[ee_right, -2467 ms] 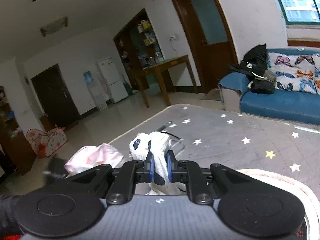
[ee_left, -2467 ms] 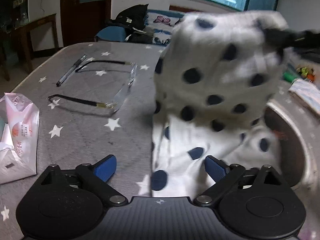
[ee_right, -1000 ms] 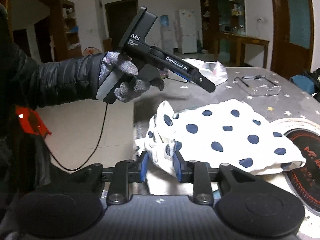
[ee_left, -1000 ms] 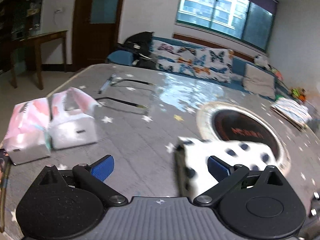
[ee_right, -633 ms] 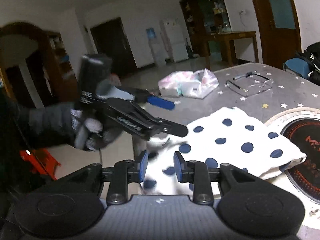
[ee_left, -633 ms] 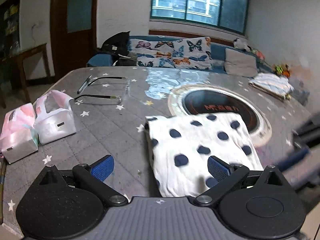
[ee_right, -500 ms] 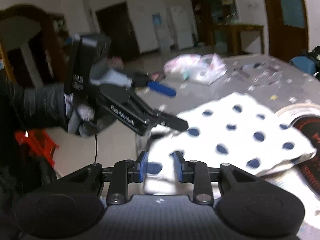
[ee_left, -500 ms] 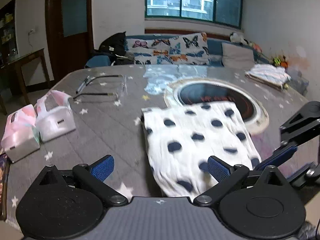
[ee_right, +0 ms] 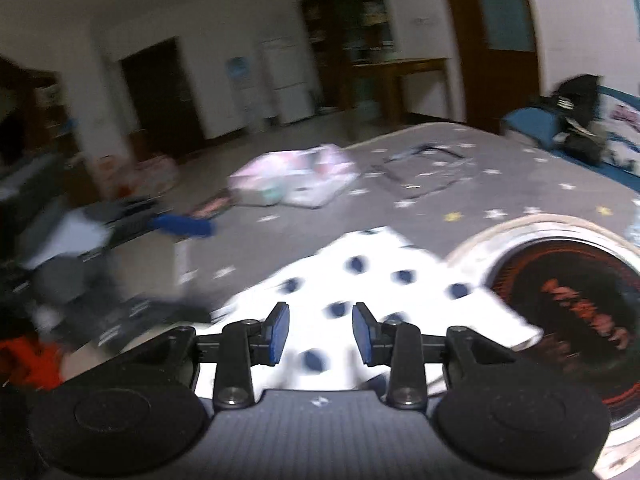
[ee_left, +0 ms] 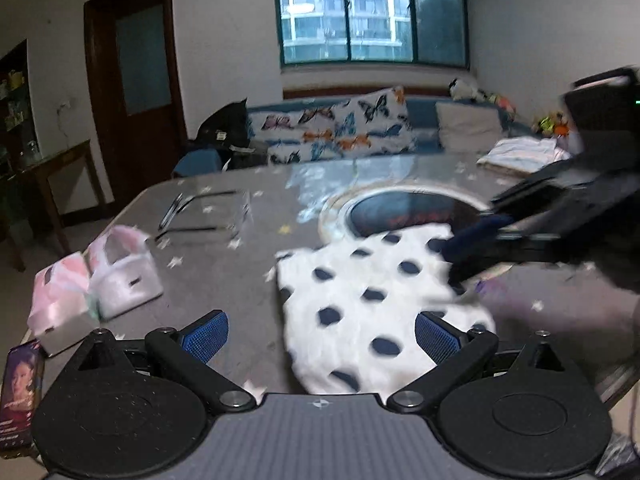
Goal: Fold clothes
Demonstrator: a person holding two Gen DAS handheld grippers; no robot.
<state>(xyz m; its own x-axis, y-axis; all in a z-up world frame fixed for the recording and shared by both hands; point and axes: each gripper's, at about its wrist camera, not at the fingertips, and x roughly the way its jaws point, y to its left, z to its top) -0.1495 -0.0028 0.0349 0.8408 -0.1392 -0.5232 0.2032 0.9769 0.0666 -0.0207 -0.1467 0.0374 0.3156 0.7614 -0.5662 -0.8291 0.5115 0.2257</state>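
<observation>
Closest to me, the left gripper hangs over the near edge of the table with its blue pads spread wide and nothing between them. It was just as wide a second ago, so this hand has had no hold on the cloth lately. The right gripper is the one that changed: a second ago its pads were pinched on a bunched corner of the garment, half a second ago they had parted a little, and now they stand clearly apart over the fabric, gripping nothing.

Just beyond both tools, the polka-dot garment lies flat on the star-printed table as a compact, roughly rectangular shape, its far corner overlapping the rim of the round cooktop. Two and a half seconds ago it was held up in the air in a bundle, so it has been brought down, laid out and let go.

I would judge that a fold has just been set down. Whether more folds are wanted I cannot tell.

Further off, the tissue packs and the glasses sit as before, well clear of the cloth
</observation>
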